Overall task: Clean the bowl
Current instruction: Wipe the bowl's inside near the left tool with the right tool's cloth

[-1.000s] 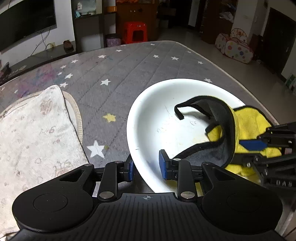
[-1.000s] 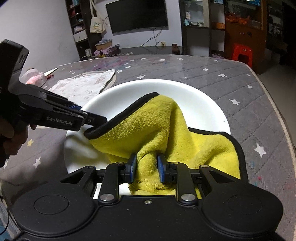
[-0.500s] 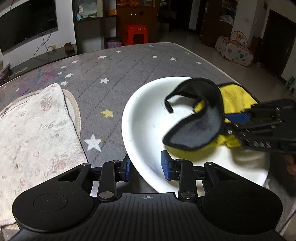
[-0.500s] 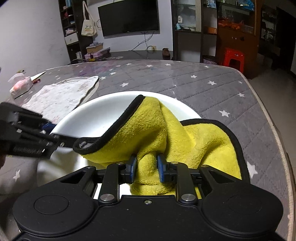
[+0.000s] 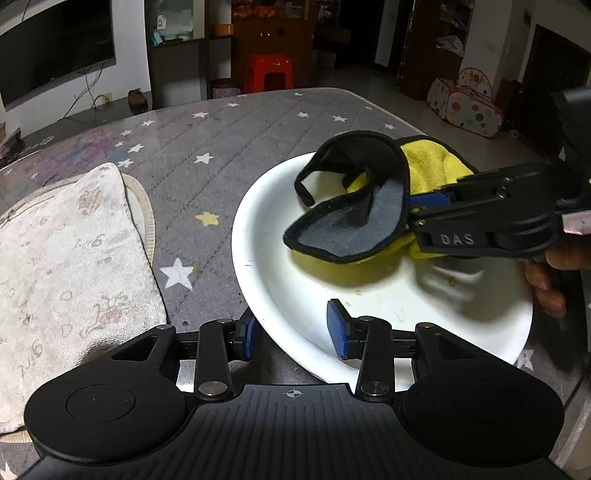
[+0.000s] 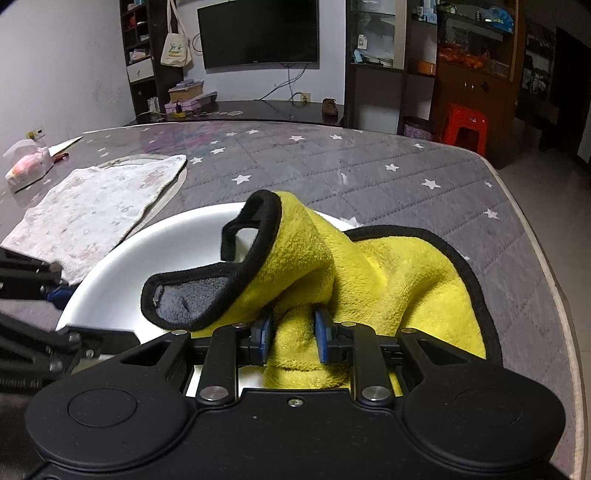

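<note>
The bowl (image 5: 295, 295), wide, shallow and white, lies on the grey star-patterned table cover (image 5: 207, 177), near the cover's right edge in the left wrist view, with small brownish specks on its inner floor. The left gripper (image 5: 295, 328) straddles the bowl's near-left rim, one blue pad outside and one inside; its jaws are opening and neither pad presses the rim. The right gripper (image 6: 291, 339) is clamped narrowly on a bunched fold of the yellow cloth (image 6: 369, 277), whose black-edged grey flap curls over the bowl's middle and hides much of the interior. A hand (image 5: 554, 280) grips that tool at the far right of the left view. Just left of the bowl a pale printed cloth (image 5: 62, 266) lies flat on the cover. Beyond the table stand a red stool (image 5: 269, 70) and a wall television (image 6: 258, 33).
</note>
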A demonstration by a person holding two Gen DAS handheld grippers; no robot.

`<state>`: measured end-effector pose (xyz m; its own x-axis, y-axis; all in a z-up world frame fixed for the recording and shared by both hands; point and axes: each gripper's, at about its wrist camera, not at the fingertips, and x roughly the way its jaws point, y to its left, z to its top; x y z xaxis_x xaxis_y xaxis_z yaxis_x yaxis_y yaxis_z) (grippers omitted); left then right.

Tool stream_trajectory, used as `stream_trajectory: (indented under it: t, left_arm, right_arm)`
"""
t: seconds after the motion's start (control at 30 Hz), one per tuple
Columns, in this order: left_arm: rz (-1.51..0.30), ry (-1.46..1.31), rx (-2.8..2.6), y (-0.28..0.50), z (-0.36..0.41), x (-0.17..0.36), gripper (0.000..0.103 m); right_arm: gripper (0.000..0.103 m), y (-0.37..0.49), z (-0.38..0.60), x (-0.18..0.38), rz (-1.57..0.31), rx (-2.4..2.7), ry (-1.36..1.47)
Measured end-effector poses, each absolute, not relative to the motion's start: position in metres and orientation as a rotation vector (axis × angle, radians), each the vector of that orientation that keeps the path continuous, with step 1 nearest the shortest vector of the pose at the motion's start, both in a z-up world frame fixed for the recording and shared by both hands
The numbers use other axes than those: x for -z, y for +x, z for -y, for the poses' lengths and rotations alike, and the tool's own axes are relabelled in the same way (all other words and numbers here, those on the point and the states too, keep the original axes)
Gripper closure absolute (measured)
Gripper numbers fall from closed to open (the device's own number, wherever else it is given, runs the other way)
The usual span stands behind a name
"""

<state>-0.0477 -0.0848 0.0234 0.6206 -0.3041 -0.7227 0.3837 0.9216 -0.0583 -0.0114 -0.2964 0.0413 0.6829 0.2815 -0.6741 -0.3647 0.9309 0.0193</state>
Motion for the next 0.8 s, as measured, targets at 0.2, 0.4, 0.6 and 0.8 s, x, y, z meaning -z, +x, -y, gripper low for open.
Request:
stream_trajectory:
  t: [0.2, 0.4, 0.6, 0.8]
  left_arm:
    - [-0.794, 0.095, 0.388, -0.05, 0.084, -0.021, 0.062]
    - [-0.776, 0.087, 0.382, -0.053, 0.084, -0.02, 0.061]
    - [-0.763, 0.083, 0.379, -0.056, 0.084, -0.019, 0.061]
    - [-0.75, 0.082, 0.376, -0.058, 0.084, -0.018, 0.061]
  right_arm:
    - [0.078, -0.007, 0.299, -0.042, -0.728, -0.362, -0.117]
    - [0.078, -0.017, 0.308, -0.04, -0.723, -0.351, -0.118]
    - [0.078, -0.035, 0.318, -0.039, -0.724, -0.342, -0.117]
    - [0.078, -0.05, 0.319, -0.042, -0.742, -0.355, -0.115]
